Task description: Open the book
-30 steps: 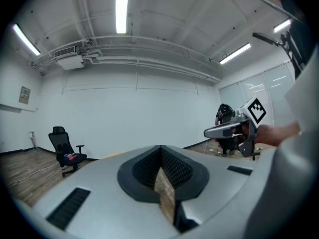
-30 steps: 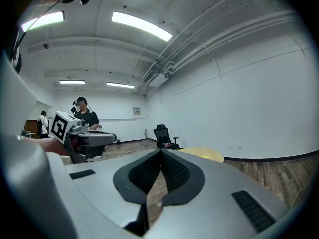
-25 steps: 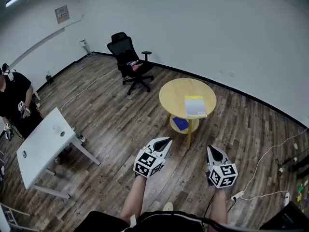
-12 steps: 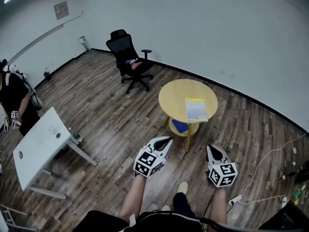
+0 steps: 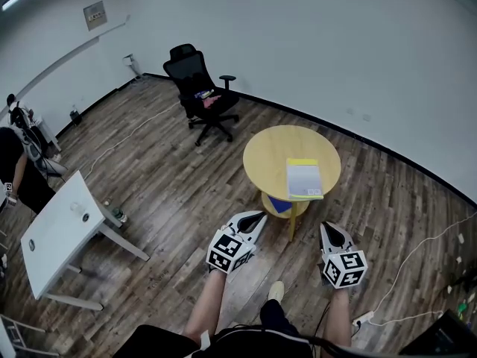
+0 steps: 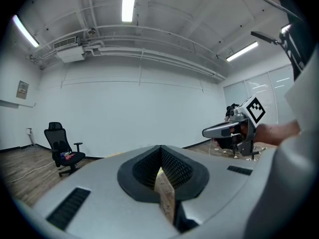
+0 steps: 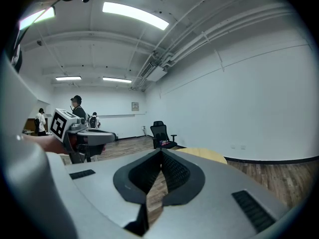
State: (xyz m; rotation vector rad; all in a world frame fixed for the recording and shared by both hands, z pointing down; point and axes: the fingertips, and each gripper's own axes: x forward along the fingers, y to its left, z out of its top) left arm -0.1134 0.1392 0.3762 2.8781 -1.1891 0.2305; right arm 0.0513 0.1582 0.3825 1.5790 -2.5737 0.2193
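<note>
Two grippers seen low in head view, centre-bottom: left gripper [image 5: 257, 216] & right gripper [image 5: 326, 228], side by side but apart, both aimed toward top of frame. Found left jaws pressed together, nothing pinched. Same w/ right: tips met, only floor showing thru the slit. Spotted book [image 5: 304, 179] closed, flat on round table [image 5: 257, 159], right half of the top, just right of frame centre, well clear of both grippers. Noted yellow strip along cover's far edge & blue item [image 5: 279, 203] on shelf under tabletop. Also saw black office chair [image 5: 200, 95] upper centre-left, white table [image 5: 59, 233] lower left, person [image 5: 19, 177] at left edge.
</note>
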